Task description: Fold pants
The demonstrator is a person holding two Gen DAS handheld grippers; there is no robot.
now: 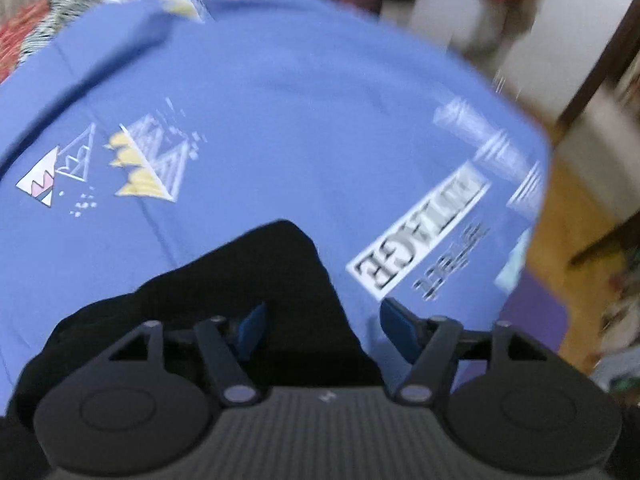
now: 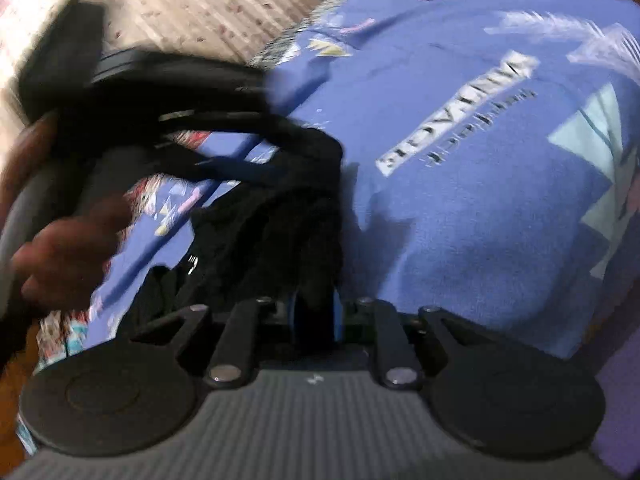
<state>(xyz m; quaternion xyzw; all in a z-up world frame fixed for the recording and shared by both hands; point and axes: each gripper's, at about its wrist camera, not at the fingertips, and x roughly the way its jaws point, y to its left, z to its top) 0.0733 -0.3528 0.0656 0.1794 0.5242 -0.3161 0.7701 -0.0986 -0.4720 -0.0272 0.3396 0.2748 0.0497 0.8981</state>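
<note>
Jaws of the left gripper (image 1: 324, 330) are seen spread apart in the left wrist view, with nothing pinched between them. Its blue pads (image 1: 252, 330) stand over the edge of the pants (image 1: 240, 280), a black bundle lying on a blue sheet (image 1: 280, 120). One pad is set against the black cloth, the other against the sheet; whether either touches cannot be told. White, yellow and pink triangle prints (image 1: 136, 164) are shown on the sheet to the left, and a white boxed word (image 1: 416, 240) to the right. Beyond the sheet's right edge a wooden floor (image 1: 568, 216) and a purple mat (image 1: 536, 316) are visible, much blurred.

Seen from the right wrist view, the jaws of the right gripper (image 2: 314, 320) are drawn close together and pinch a fold of the pants (image 2: 280, 216). From the pads the black cloth is bunched upward over the same sheet (image 2: 460, 220). At the left of this view the left gripper (image 2: 132, 92) is shown from the side, blurred, held in a hand (image 2: 68, 252) above the far end of the pants. A pale patterned cloth (image 2: 180, 4) is visible behind.
</note>
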